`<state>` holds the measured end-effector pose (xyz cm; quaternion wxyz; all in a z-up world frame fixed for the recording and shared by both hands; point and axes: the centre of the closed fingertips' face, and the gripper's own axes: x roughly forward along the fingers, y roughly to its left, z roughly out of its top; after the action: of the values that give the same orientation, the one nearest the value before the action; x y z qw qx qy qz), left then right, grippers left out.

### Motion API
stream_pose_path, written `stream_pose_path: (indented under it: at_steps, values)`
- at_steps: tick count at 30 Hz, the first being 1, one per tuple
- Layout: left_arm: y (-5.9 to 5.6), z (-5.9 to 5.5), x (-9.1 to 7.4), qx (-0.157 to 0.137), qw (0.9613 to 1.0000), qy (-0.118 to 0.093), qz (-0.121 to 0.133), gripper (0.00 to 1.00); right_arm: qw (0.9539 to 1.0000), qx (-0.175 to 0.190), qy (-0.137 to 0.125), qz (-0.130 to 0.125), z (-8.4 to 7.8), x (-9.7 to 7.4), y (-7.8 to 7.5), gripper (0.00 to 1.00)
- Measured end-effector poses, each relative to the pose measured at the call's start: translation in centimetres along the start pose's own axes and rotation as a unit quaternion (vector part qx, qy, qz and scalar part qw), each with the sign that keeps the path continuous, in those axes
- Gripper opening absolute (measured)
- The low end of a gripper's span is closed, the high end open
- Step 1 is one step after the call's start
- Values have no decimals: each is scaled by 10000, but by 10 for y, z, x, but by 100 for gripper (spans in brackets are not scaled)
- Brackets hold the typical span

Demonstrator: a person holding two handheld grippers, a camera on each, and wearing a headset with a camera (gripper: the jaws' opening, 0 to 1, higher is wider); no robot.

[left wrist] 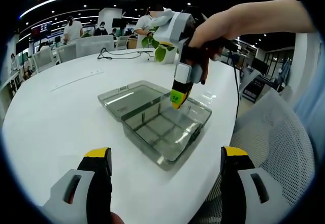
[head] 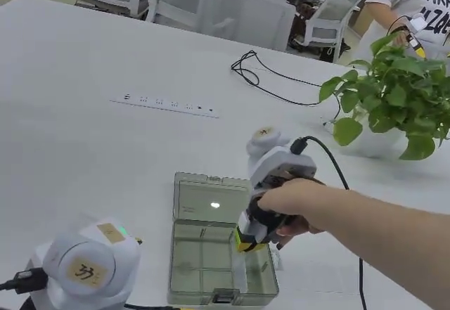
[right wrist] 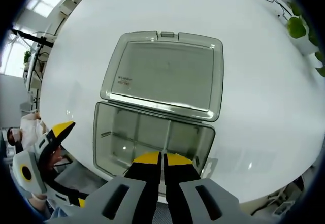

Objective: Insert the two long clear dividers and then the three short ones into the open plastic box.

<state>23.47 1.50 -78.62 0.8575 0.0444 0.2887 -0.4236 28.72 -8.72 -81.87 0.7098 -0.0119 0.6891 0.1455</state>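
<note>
The open clear plastic box lies near the table's front edge, its lid folded flat behind it. Thin clear dividers stand inside and split it into compartments; I cannot tell how many. My right gripper, held by a hand, points down over the box's right part. Its yellow-tipped jaws are shut on a thin clear divider that hangs down into the box. In the left gripper view it shows as the right gripper above the box. My left gripper stands open in front of the box, holding nothing.
A small clear piece lies on the table beside the box's right end. Further back are a white power strip, a black cable and a potted plant. Chairs and a person are beyond the table.
</note>
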Motion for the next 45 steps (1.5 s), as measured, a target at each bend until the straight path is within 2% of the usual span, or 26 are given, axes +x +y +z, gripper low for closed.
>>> stream_pose_path:
  at_steps: [13,20,24,25,27,28,29,31,34,35,36,37,38,39,40,41,42,44,45]
  values:
    - [0,1,0,20,10000,11,16,90,9999,-98,-88,105,1,0,-1,4]
    - [1,0,-1,11,10000,17,35,90,9994,-167,-141,282,1,-2,2,5]
    - [0,-1,-2,25,10000,33,30,90,9984,-87,-275,481,4,-9,6,10]
    - [0,-1,-2,31,10000,32,32,90,9972,-169,-460,570,9,-11,9,13]
    - [-1,-1,-2,28,10000,37,31,90,9967,-127,-522,605,10,-16,10,15]
    - [-1,-1,-2,29,10000,33,36,90,9950,-153,-694,705,16,-18,12,17]
    - [-1,-1,-2,33,10000,34,33,90,9951,-109,-684,700,15,-21,12,19]
    - [-1,-1,-2,49,10000,37,36,90,9917,-318,-999,744,24,-26,13,22]
    - [-1,0,-2,44,10000,30,46,90,9875,-331,-1273,871,29,-36,18,25]
    - [-1,0,-2,47,10000,30,52,90,9832,-446,-1515,918,35,-38,20,29]
    - [-1,0,-2,46,10000,34,51,90,9840,-432,-1501,857,34,-40,18,34]
    - [-1,-1,-2,49,10000,45,45,90,9792,-637,-1723,858,40,-41,19,36]
    - [-1,-1,-2,57,10000,50,54,90,9796,-629,-1726,818,39,-41,17,38]
    - [-1,-1,-2,58,10000,57,52,90,9760,-754,-1872,818,42,-42,18,42]
    - [-1,-1,-3,50,10000,56,54,90,9745,-775,-1958,776,44,-42,17,45]
    - [-1,-2,-3,46,10000,60,61,90,9748,-764,-1958,743,42,-42,16,50]
    - [-1,-2,-3,50,9999,70,61,90,9693,-881,-2174,737,48,-43,16,55]
    - [-1,-2,-3,46,9999,72,63,90,9696,-874,-2170,724,45,-42,15,62]
    - [-1,-2,-3,44,9999,74,67,90,9669,-908,-2276,718,47,-42,15,67]
